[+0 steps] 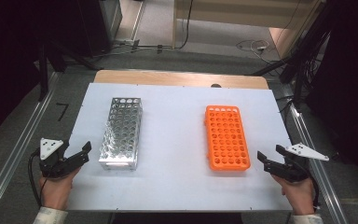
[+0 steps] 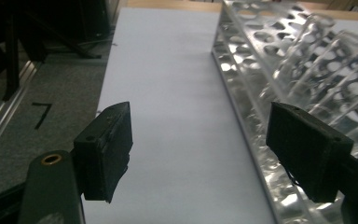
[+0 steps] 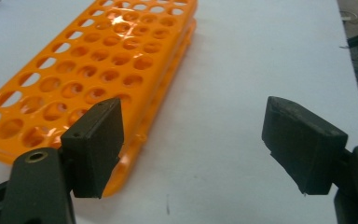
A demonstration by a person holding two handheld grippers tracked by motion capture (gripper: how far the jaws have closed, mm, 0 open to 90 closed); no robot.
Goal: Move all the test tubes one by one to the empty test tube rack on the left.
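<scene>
On the white board (image 1: 177, 140) we see the clear test-tube rack (image 1: 121, 133) left of the orange test-tube rack (image 1: 227, 137). Our left gripper (image 1: 85, 153), jaws apart and empty, sits just left of the clear rack's near end. Our right gripper (image 1: 266, 160), also apart and empty, sits right of the orange rack's near end.

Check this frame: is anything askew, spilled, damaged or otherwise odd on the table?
Nothing stands out. The clear rack and the orange rack both stand flat on the white board, roughly parallel, with no spills or breakage. The left claw and right claw are open, holding nothing.
</scene>
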